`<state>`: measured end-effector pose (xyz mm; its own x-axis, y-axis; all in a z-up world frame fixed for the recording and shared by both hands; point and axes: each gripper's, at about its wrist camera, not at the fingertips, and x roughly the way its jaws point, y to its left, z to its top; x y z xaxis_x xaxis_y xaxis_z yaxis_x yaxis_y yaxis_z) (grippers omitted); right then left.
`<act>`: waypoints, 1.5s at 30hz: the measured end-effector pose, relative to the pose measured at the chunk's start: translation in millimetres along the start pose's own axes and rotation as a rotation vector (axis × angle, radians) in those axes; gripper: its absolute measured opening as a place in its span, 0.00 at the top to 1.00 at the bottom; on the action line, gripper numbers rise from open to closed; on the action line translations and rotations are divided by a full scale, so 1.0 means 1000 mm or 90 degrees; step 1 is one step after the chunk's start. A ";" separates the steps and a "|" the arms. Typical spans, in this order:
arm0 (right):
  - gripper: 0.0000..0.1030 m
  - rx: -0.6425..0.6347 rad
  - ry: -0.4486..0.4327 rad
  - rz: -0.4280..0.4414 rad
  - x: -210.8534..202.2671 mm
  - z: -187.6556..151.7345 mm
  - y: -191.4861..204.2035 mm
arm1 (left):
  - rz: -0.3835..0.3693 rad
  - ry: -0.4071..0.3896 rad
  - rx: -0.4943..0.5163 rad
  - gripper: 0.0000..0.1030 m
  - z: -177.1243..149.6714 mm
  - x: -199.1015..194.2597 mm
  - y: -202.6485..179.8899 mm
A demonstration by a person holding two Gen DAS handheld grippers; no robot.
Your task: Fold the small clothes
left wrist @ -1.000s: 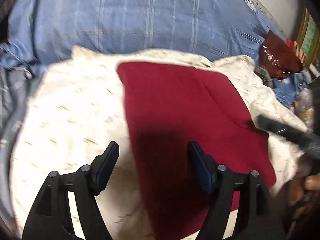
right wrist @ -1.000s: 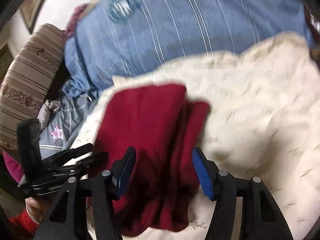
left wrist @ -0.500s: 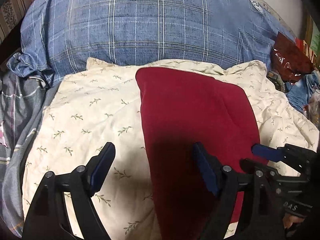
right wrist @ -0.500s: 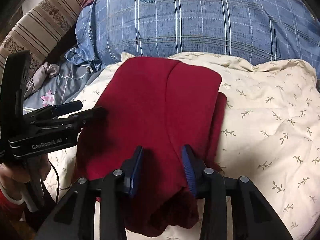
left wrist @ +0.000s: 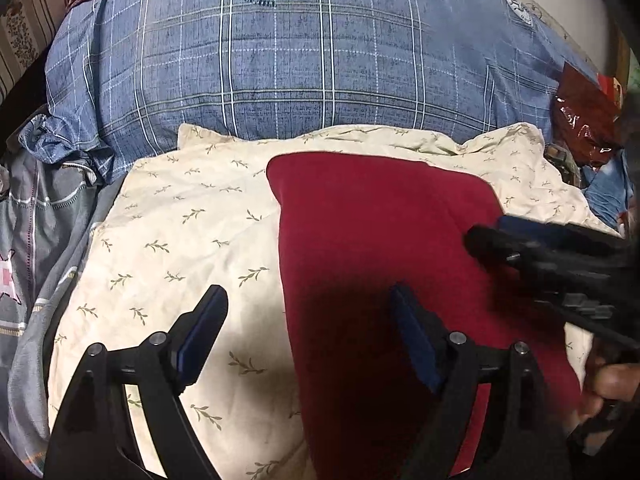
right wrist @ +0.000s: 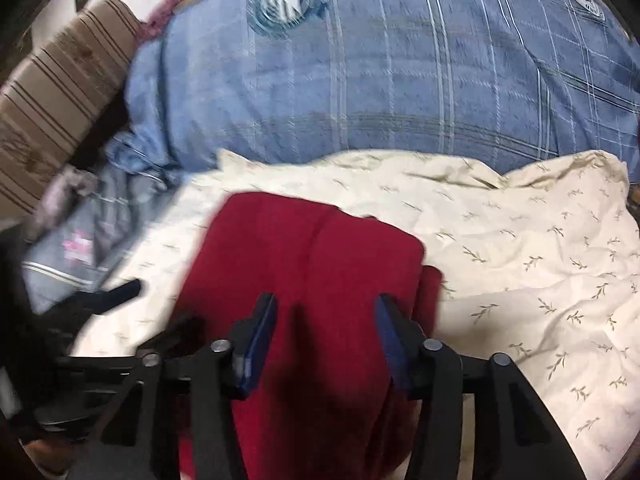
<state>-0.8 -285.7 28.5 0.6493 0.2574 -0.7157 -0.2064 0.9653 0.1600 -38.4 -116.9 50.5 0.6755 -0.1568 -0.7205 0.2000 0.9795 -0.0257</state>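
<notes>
Since a moment ago, the right gripper [right wrist: 326, 334] has spread its fingers wider, above the dark red garment [left wrist: 384, 248]. Folded into a smooth rectangle, it lies on a cream leaf-print pillow [left wrist: 180, 240]. Left gripper [left wrist: 308, 332] hovers open, empty.

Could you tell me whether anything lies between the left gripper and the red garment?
Nothing visible does. The left gripper hangs open over the red garment's left edge on the cream cloth; the right gripper is open over the garment.
</notes>
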 end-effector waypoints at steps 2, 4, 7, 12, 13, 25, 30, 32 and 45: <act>0.60 0.006 0.002 -0.003 0.009 -0.007 -0.006 | -0.004 0.003 -0.005 0.18 -0.001 0.003 0.000; 0.60 0.010 -0.003 0.001 0.003 -0.010 -0.009 | -0.002 0.003 -0.003 0.18 -0.001 0.002 -0.001; 0.55 0.027 -0.009 0.027 -0.023 -0.012 -0.007 | 0.003 0.000 0.002 0.18 -0.001 0.000 -0.003; 0.55 -0.008 -0.015 0.038 -0.054 -0.036 0.008 | 0.005 0.000 -0.003 0.18 -0.002 -0.004 -0.002; 0.55 -0.014 -0.002 0.028 -0.050 -0.043 0.010 | 0.006 -0.001 -0.003 0.18 -0.003 -0.005 -0.002; 0.37 0.002 -0.037 0.002 -0.073 -0.061 0.016 | 0.024 -0.061 -0.018 0.18 -0.013 -0.037 0.000; 0.30 0.029 -0.064 0.004 -0.089 -0.056 0.017 | 0.025 -0.073 -0.030 0.18 -0.016 -0.050 0.003; 0.28 0.031 -0.067 0.009 -0.092 -0.054 0.019 | 0.026 -0.087 -0.029 0.18 -0.017 -0.058 0.004; 0.20 0.034 -0.084 -0.020 -0.102 -0.058 0.033 | 0.057 -0.123 -0.020 0.18 -0.021 -0.082 0.007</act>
<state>-116.2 -282.4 67.0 0.7461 0.2271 -0.6260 -0.1475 0.9731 0.1771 -107.5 -94.8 95.1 0.8137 -0.0874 -0.5747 0.1130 0.9935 0.0089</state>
